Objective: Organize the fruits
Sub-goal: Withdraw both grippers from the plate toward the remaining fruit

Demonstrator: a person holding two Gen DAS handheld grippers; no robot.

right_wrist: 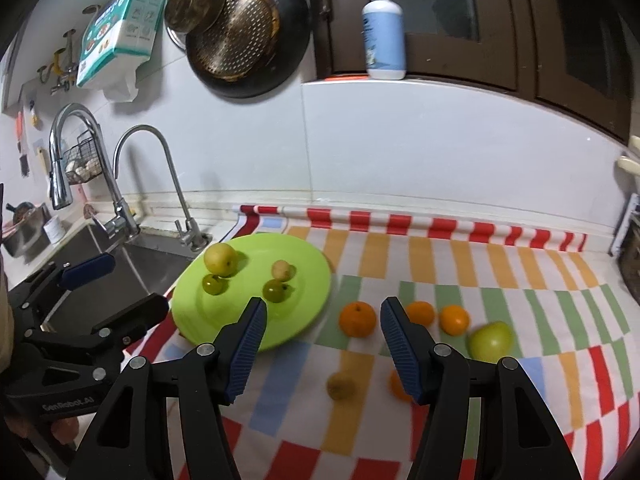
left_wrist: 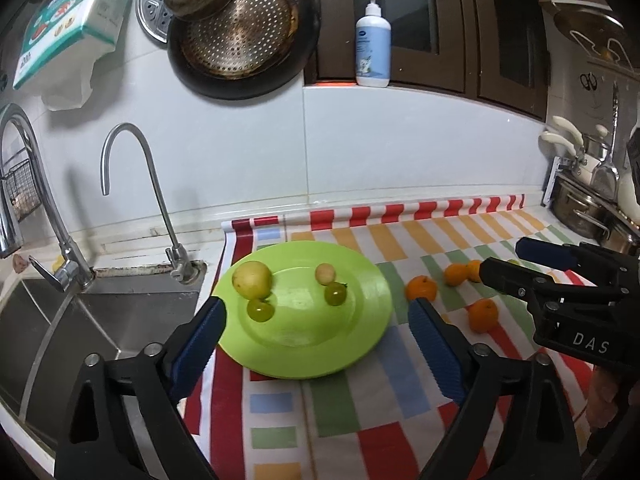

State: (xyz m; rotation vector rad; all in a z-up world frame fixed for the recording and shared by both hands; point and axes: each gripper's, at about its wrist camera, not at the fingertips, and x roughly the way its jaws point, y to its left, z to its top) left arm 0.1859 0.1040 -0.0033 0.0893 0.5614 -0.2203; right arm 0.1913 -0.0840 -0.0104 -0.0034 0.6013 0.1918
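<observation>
White "DAS" on the right tool (left_wrist: 516, 258) body, left wrist view. Mirrored "GenRobot" lettering on the left tool (right_wrist: 120, 284) body, right wrist view. Bottle and packet print unreadable.

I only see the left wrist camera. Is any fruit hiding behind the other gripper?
Observer: Yes, a green apple lies on the striped cloth.
Operator: Anything else I'm missing?
Observer: A small yellowish fruit sits on the cloth, nearer the camera than the closest orange.
Operator: Is the right gripper holding something?
Observer: No, the right gripper is open, with nothing between its fingers.
</observation>
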